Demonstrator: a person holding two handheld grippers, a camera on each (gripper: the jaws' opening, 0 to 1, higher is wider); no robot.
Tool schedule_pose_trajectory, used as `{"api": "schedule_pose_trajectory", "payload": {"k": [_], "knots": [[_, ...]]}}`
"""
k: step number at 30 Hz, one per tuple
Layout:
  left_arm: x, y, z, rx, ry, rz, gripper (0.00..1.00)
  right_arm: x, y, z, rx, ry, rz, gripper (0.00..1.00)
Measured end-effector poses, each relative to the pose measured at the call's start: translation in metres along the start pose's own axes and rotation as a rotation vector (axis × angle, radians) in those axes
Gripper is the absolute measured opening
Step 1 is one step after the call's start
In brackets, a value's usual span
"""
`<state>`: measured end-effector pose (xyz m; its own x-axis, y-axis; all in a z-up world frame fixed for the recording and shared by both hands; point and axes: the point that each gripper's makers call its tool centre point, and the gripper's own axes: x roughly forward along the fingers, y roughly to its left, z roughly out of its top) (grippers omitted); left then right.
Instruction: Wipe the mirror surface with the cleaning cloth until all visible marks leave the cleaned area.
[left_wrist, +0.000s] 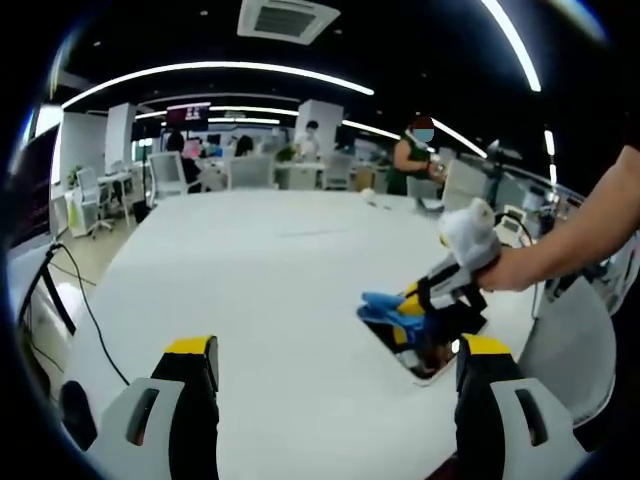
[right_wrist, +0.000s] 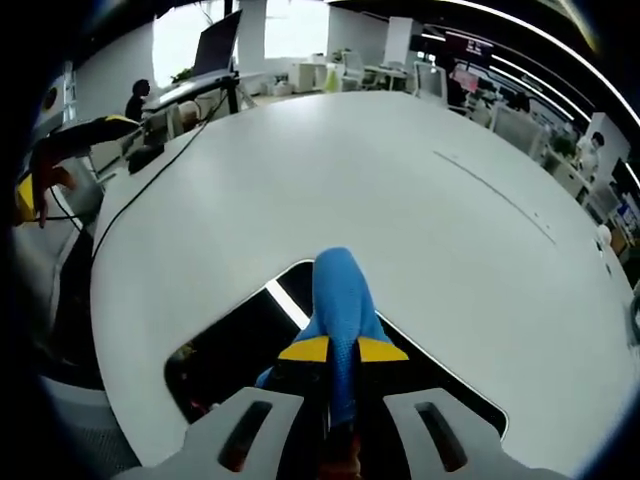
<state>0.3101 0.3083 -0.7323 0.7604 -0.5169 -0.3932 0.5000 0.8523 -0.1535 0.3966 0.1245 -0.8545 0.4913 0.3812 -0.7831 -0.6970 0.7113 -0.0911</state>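
Right claw (right_wrist: 341, 352) clamped on the blue cleaning cloth (right_wrist: 338, 300), yellow-tipped jaws pressed against the fabric from both sides, cloth bunched into a long fold running forward from between them. Cloth end resting on the mirror (right_wrist: 230, 345), a dark rounded-corner panel lying flat on the white surface (right_wrist: 400, 190), with a bright ceiling-light streak reflected just left of the cloth. Left claw (left_wrist: 338, 352) standing wide apart, nothing between the two yellow-tipped jaws, hovering low over the white surface (left_wrist: 260, 270). Seen from the left gripper view: right claw (left_wrist: 400, 312) coming in from the right side, gripped by a person's hand (left_wrist: 505, 268) on a bare forearm, blue cleaning cloth (left_wrist: 385, 303) pinched at its tip and pressed down onto the mirror (left_wrist: 425, 362), which lies near the surface's right edge, partly hidden behind the left claw's right jaw. Marks on the mirror too dark and small to judge, possibly some reddish specks near its lower left corner in the right gripper view. Black cable (right_wrist: 150, 175) trailing across the far left of the surface toward a monitor (right_wrist: 216, 42). Office desks and chairs (left_wrist: 168, 175) beyond the surface, a person in a green top (left_wrist: 410, 160) standing at the far end.
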Motion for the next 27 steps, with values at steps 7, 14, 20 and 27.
{"api": "schedule_pose_trajectory", "payload": {"k": [7,14,20,27], "knots": [[0.002,0.001,-0.002,0.012,0.013,-0.001,1.00,-0.004,0.006,-0.004,0.013,0.004,0.003,0.03],[0.003,0.005,-0.004,0.015,0.022,-0.001,1.00,-0.008,0.014,-0.006,0.019,0.005,0.005,0.03],[0.006,0.003,-0.003,0.020,0.023,-0.010,1.00,-0.011,0.021,-0.009,0.022,0.007,0.005,0.03],[0.008,0.004,-0.002,0.026,0.027,-0.014,1.00,-0.014,0.027,-0.011,0.019,0.009,0.011,0.03]]}}
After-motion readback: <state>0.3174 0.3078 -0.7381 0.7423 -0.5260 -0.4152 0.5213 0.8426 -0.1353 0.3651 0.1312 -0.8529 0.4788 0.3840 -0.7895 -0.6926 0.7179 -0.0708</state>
